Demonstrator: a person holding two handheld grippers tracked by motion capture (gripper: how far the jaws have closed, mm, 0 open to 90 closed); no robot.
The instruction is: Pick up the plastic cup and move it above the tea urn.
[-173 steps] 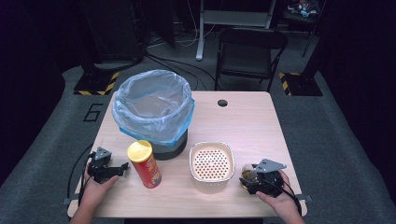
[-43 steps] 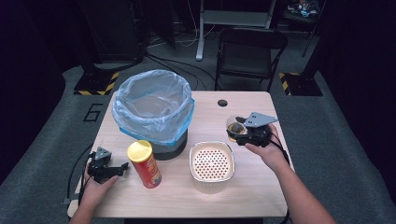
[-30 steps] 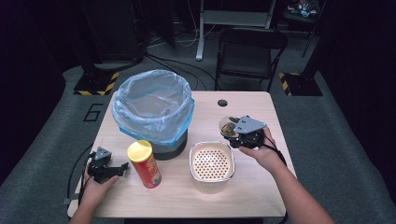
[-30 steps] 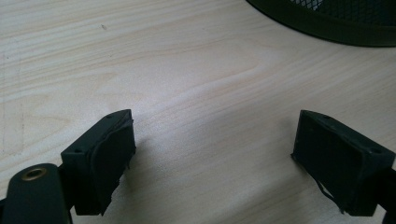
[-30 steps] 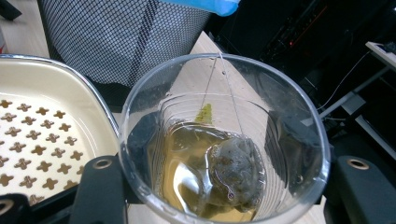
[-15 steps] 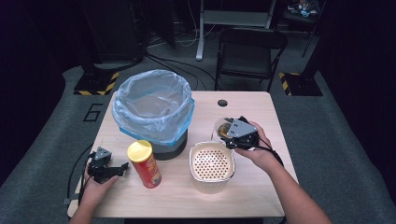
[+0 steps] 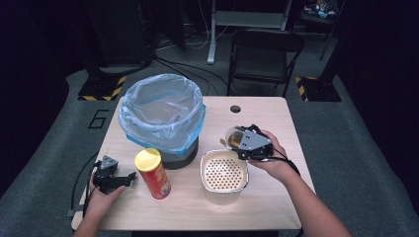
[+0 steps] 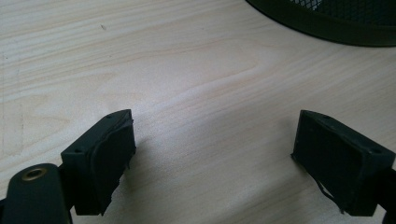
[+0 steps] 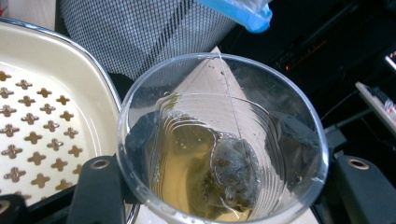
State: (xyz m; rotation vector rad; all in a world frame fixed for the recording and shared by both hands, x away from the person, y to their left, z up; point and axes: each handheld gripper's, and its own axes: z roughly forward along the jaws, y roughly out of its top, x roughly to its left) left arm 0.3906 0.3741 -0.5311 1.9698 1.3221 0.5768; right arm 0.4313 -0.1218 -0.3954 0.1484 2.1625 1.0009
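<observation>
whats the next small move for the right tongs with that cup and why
Probably tip the cup further over the perforated strainer. The right tongs grip it beside the strainer's rim, with yellowish liquid and a tea bag inside, so pouring there would likely catch the bag.

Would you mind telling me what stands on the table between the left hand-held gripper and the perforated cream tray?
In the high view, a red chip can with a yellow lid stands between the left hand-held gripper and the tray; the rest is bare wood.

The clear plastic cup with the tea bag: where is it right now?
The plastic cup is held in the right gripper, tilted, right of the bin, at the strainer basket's far edge.
</observation>
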